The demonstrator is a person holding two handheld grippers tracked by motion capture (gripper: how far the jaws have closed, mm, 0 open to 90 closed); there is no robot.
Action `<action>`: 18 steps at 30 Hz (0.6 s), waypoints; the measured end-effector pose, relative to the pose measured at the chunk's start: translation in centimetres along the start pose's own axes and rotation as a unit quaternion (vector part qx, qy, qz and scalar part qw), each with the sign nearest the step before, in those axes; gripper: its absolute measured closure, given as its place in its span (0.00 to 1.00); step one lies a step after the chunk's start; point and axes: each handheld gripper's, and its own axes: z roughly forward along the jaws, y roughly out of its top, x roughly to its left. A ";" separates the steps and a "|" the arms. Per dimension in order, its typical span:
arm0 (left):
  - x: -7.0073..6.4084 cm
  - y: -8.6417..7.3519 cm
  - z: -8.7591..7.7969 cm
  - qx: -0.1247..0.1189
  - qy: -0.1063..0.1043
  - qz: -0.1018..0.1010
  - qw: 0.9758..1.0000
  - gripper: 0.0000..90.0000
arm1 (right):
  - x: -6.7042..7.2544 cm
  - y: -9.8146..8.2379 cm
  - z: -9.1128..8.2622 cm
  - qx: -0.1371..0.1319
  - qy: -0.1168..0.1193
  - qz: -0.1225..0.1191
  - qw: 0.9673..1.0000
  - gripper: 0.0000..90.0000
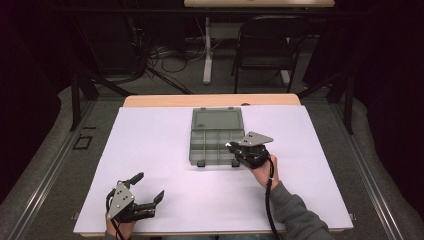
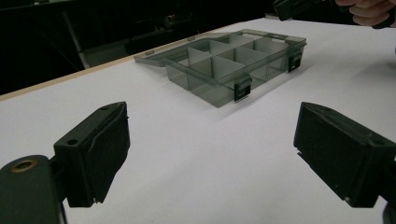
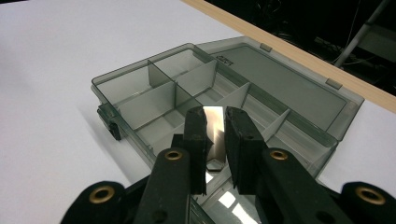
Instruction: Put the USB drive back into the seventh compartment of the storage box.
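Observation:
A smoky clear organiser box lies open in the middle of the white table, its lid folded flat behind it and its compartments empty. My right gripper is at the box's front right corner. In the right gripper view its jaws are shut on a thin shiny divider plate that stands upright over a front compartment of the box. My left gripper rests open near the table's front left, far from the box. Its own view shows its jaws wide apart, with nothing between them and the box beyond.
The white sheet covers most of the table, with a wooden edge at the back. A black chair, a table leg and cables stand on the floor beyond. The right hand shows at the top right of the left gripper view.

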 end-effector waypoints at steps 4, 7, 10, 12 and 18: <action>0.0 0.0 0.0 0.000 0.000 0.002 1.000 0.12 | 0.3 0.0 0.4 0.005 0.001 0.001 1.000 0.88; 0.0 0.0 0.0 0.001 0.000 0.001 1.000 0.12 | 0.4 0.0 0.6 0.007 0.000 0.005 1.000 0.88; 0.0 0.0 0.0 0.000 0.000 0.002 1.000 0.12 | 0.4 0.0 0.8 0.010 -0.003 0.007 1.000 0.88; 0.0 0.0 0.0 0.001 0.000 0.000 1.000 0.12 | 0.4 -0.1 1.0 0.010 -0.004 0.010 1.000 0.88; 0.0 0.0 0.0 0.001 0.000 0.001 1.000 0.12 | 0.2 -0.1 1.2 0.009 -0.003 0.018 1.000 0.88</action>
